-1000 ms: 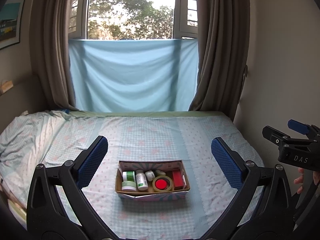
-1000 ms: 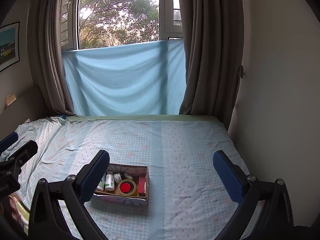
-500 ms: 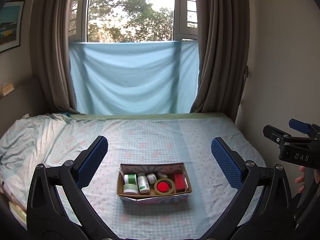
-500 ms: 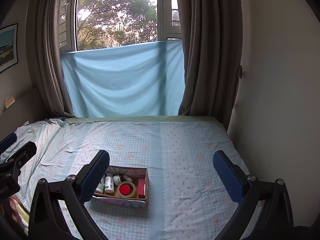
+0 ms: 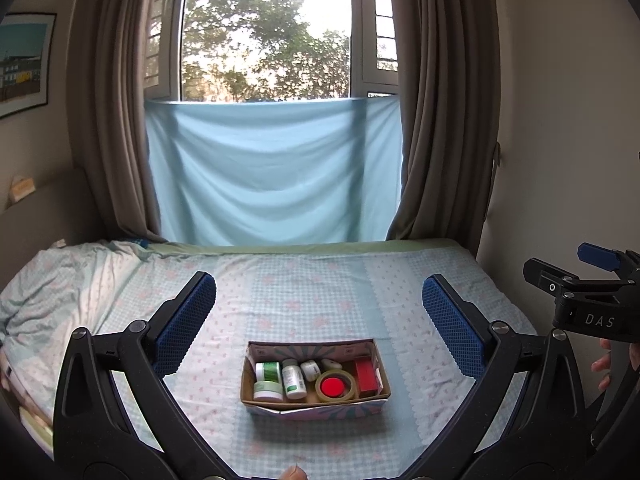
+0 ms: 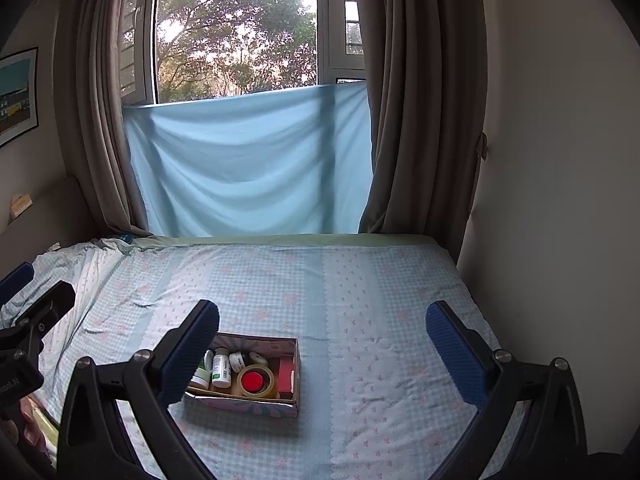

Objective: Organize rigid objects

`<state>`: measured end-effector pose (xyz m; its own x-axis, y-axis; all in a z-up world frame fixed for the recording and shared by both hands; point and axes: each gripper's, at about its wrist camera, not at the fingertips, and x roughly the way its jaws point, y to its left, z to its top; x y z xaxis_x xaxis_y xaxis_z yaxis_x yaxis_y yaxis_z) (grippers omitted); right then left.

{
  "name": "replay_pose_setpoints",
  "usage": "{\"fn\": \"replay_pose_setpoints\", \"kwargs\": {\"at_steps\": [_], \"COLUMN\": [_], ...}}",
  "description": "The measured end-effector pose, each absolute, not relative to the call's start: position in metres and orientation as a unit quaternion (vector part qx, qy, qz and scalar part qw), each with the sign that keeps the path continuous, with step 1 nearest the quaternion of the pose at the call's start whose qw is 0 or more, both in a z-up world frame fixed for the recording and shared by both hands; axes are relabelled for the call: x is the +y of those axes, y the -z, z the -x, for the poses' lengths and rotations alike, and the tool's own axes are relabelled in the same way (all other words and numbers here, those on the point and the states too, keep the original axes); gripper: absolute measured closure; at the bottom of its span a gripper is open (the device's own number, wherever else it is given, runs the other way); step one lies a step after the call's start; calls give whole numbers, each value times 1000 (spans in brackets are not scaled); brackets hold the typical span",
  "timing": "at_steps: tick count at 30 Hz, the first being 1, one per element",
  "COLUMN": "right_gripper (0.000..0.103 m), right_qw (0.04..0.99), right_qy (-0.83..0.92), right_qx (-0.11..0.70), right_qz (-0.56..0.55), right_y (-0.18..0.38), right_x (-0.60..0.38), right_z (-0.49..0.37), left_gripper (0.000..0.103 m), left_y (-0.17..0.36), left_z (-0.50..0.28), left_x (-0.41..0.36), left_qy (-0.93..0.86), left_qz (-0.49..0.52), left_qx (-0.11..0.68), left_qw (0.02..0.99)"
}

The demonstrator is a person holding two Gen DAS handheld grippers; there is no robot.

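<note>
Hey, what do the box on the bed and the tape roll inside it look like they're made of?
The box looks like cardboard: brown matte inner walls and thin folded edges, with a printed patterned outside. The tape roll seems to be glossy clear or tan plastic packing tape; its ring has a sheen. The red centre may be a separate thing; I can't tell.

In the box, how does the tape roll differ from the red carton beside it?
The tape roll is a round, yellowish ring lying flat with a red disc showing in its middle; the red carton is a rectangular block, solid red. The tape roll sits nearer the box's front wall, the red carton against its right end. Both sit inside the box, side by side, and neither open gripper touches them.
</note>
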<state>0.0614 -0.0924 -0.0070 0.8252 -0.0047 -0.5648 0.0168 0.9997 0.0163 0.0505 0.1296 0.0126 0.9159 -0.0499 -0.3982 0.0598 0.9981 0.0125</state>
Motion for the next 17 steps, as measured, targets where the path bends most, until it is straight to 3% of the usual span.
{"fn": "replay_pose_setpoints", "kwargs": {"at_steps": [17], "right_gripper": [0], "right_qw": [956], "right_qy": [8], "right_qx": [292], "right_qz": [-10], "right_y": [3], "right_x": [-90], "right_z": [-61], "left_gripper": [0], "left_y": [-20], "left_z": [-39], "left_x": [127], "left_qy": [19], "left_qz": [-34], "left_qx": [161], "left_qw": [986]}}
